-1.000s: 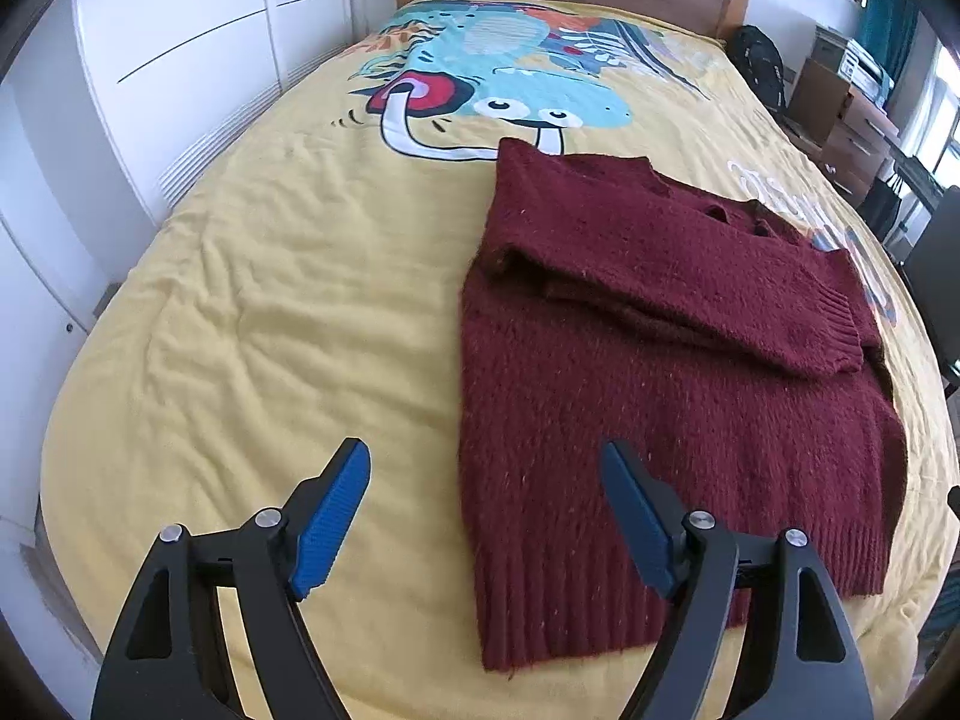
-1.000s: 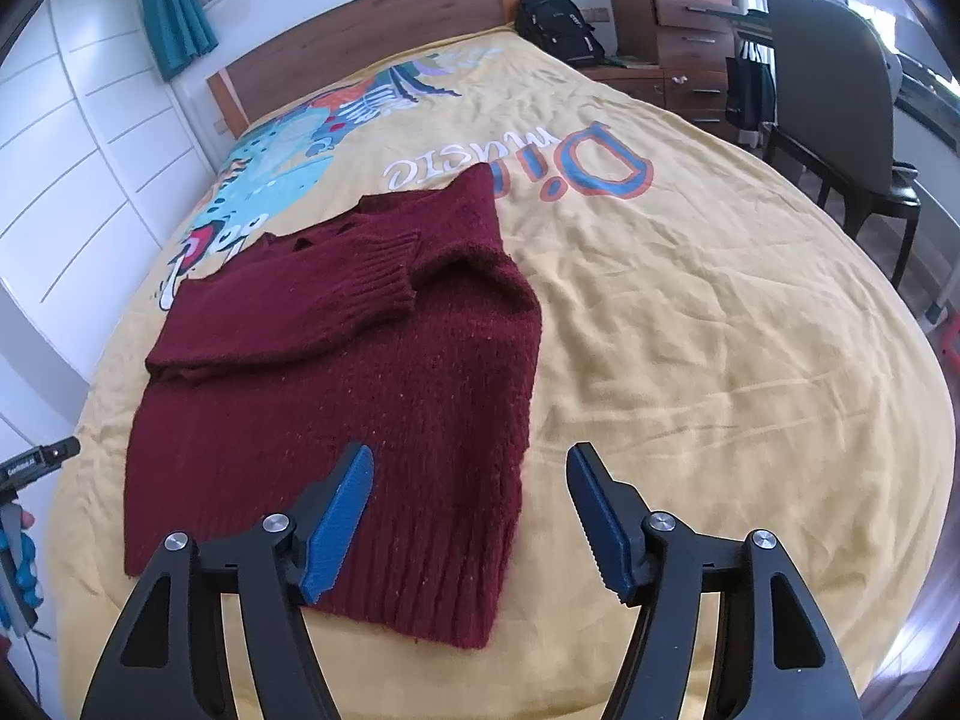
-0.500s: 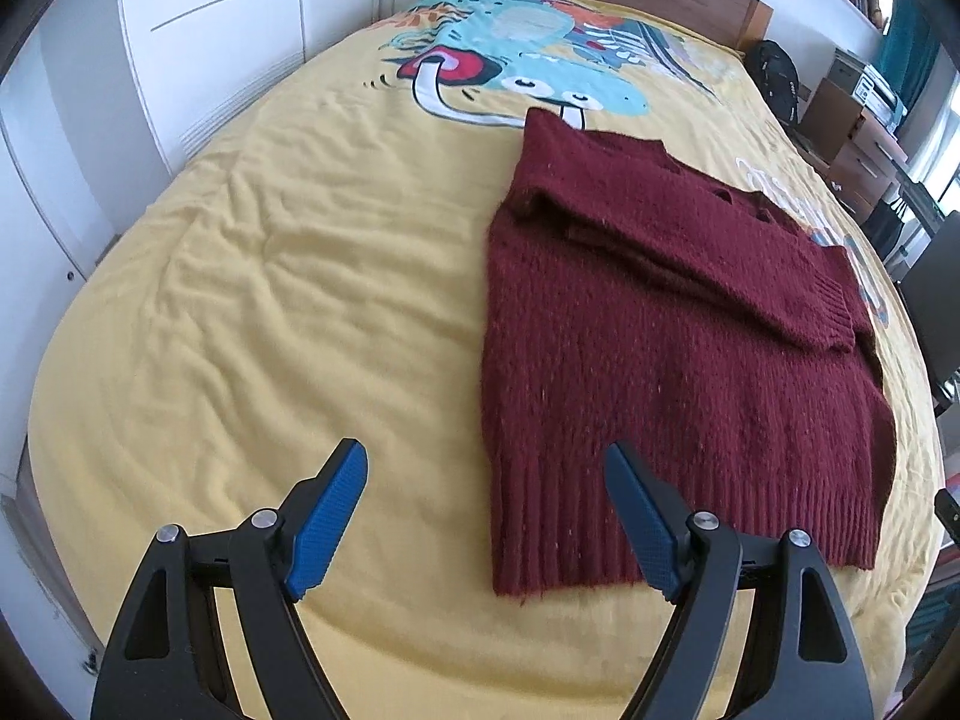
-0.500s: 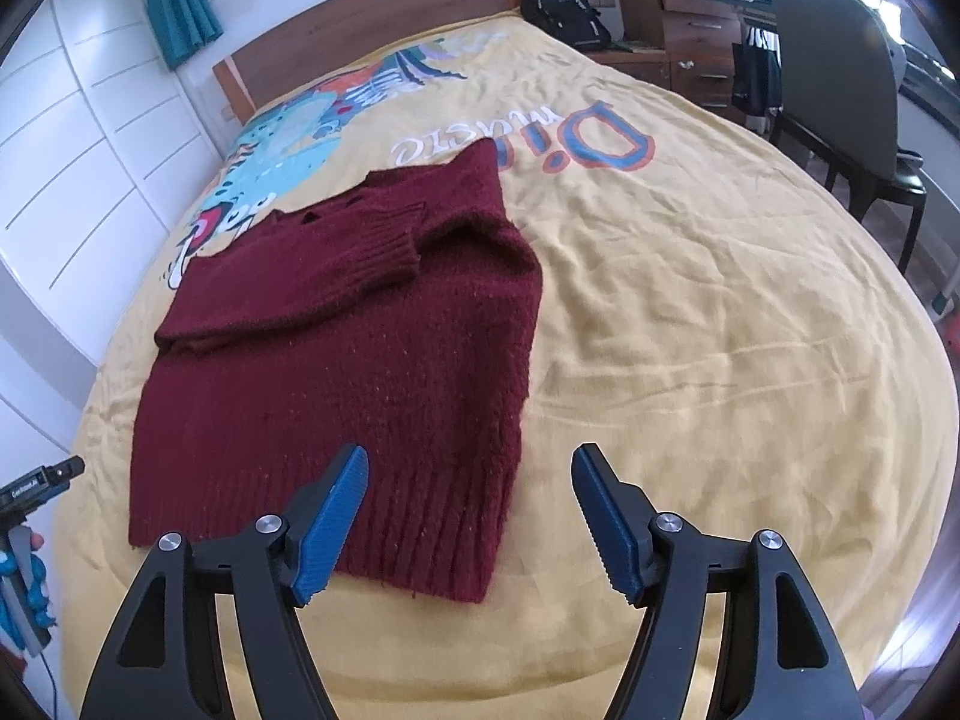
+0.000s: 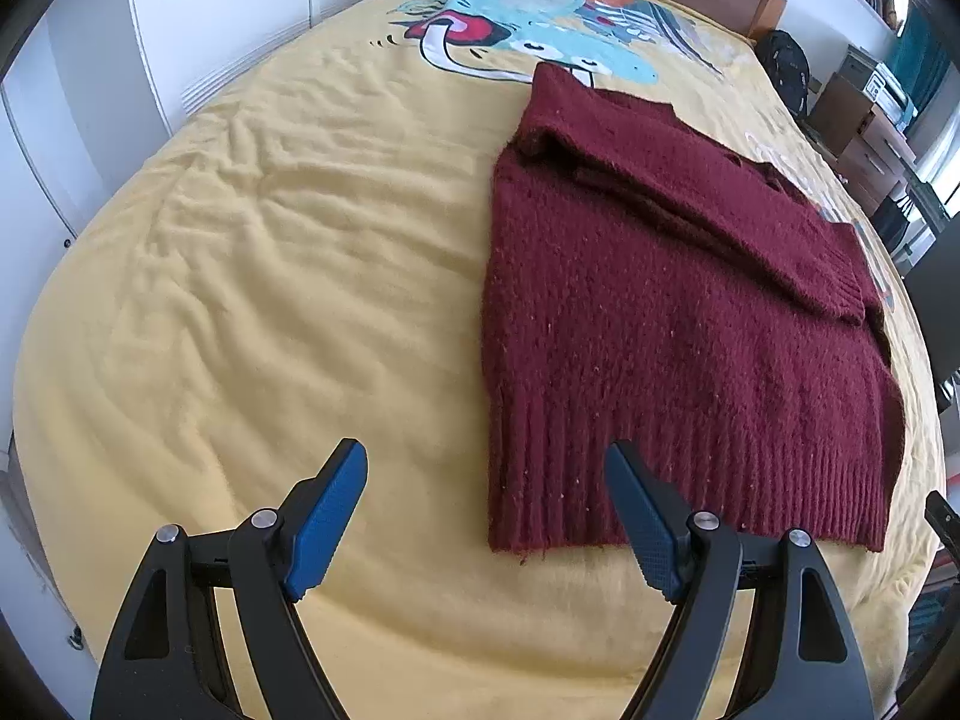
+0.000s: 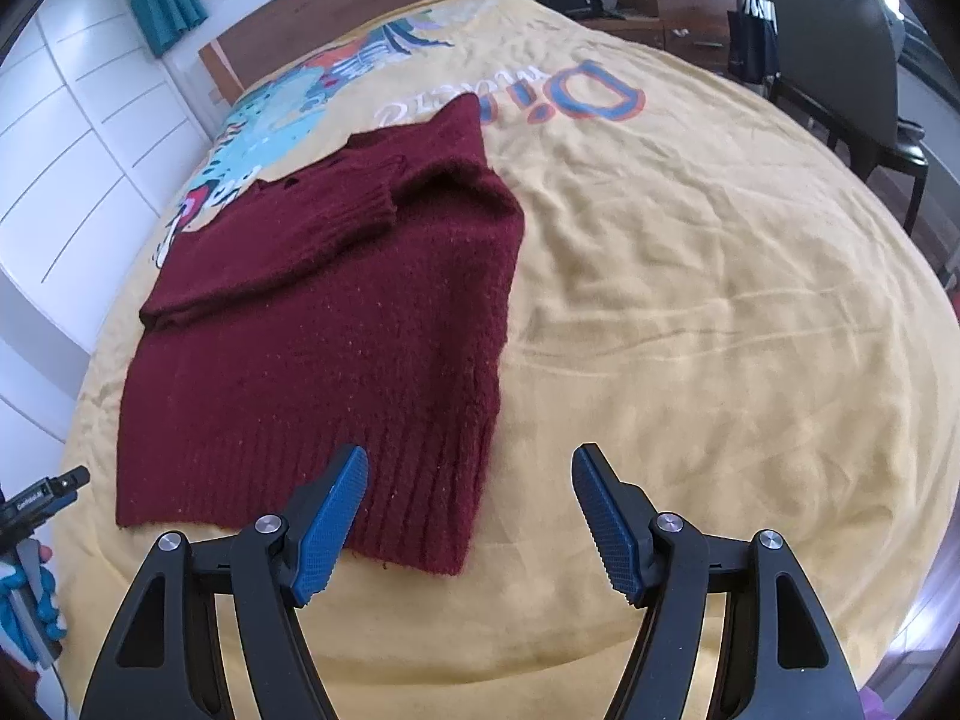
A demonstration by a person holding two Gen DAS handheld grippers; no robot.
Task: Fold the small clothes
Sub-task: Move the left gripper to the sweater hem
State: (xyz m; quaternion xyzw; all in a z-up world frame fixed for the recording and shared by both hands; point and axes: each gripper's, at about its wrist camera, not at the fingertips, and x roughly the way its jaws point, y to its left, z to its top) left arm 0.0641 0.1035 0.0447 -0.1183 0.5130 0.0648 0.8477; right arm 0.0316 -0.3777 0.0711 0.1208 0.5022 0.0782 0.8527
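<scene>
The sweater [image 5: 672,324], a dark red knit, lies flat on the yellow bedspread [image 5: 288,252] with its sleeves already folded across the chest, its ribbed hem [image 5: 690,480] nearest to both of my tools. I judge it soft, thick and fairly light, limp rather than stiff, so it will sag and drag if I lift it from one point only; the fuzzy yarn should give the ridged blue pads good bite, and nothing about it looks fragile, though loose knit can snag or stretch. My left gripper [image 5: 486,516] stands with its fingers wide apart and nothing between them but bedspread and the hem's left corner, which sits just ahead of the inner finger. My right gripper [image 6: 468,516] is likewise spread and empty, the hem's right corner lying between its fingers and just beyond their tips, the left finger over the ribbing. I would take hold at those two hem corners, pinching both layers of the rib, and carry the hem up toward the collar together. The left wrist view shows me the sweater's left edge and the bulky fold at the left shoulder, plus a white wardrobe [image 5: 228,12] beyond the finger on that side. The right wrist view alone shows the right edge, the folded cuff [image 6: 360,210], a chair [image 6: 840,60] far beyond the right finger, and the person's gloved hand [image 6: 27,606].
</scene>
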